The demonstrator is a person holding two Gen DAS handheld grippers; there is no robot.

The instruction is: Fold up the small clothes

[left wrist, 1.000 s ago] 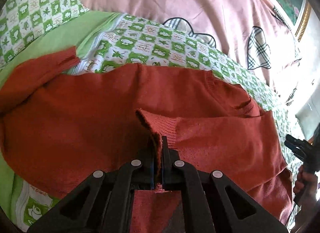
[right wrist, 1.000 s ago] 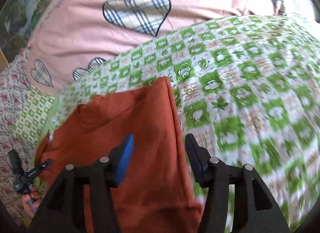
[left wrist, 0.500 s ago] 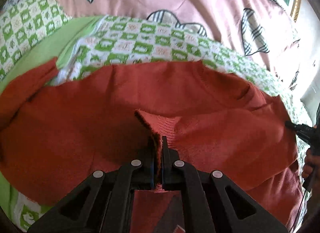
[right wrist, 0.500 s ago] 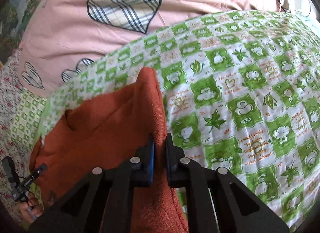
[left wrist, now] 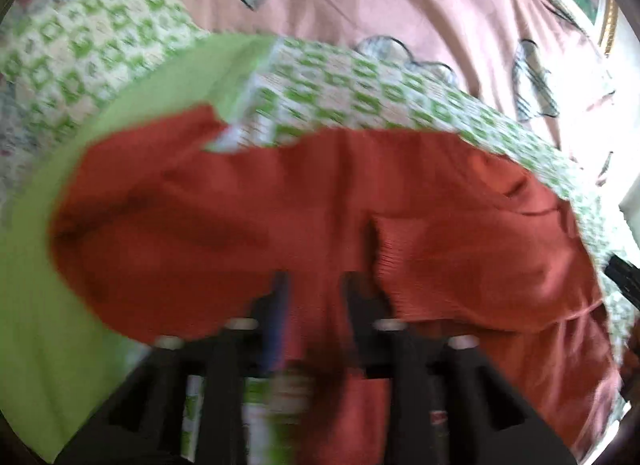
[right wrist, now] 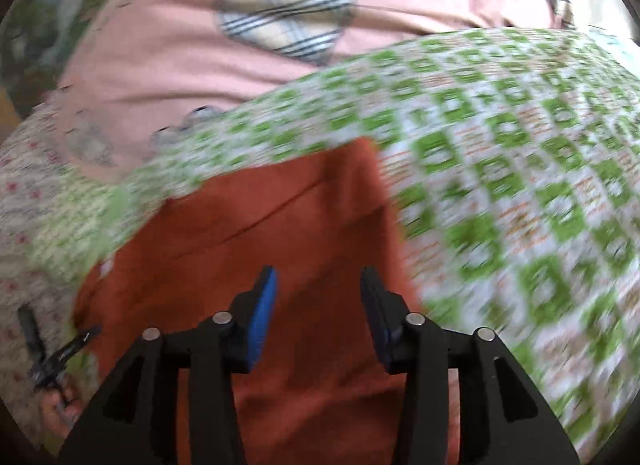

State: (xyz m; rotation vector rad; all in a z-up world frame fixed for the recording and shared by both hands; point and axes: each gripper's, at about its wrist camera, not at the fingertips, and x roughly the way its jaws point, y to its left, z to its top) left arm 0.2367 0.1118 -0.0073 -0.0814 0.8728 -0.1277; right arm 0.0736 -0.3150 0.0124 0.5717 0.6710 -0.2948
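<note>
Both grippers, left (left wrist: 314, 289) and right (right wrist: 318, 285), have released the sweater (left wrist: 248, 209), now lying beyond their parted jaws.

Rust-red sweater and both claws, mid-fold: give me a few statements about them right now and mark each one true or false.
1. The left claw is clamped on the sweater's ribbed cuff. False: its fingers stand apart and the cuff lies just to their right.
2. The right claw is open over the rust-red sweater. True.
3. The sweater lies on a green-and-white checked sheet. True.
4. The cover behind the sheet is plain blue. False: it is a pink cover with plaid hearts.
5. The right wrist view is sharp. False: it shows motion blur, as does the left.
</note>
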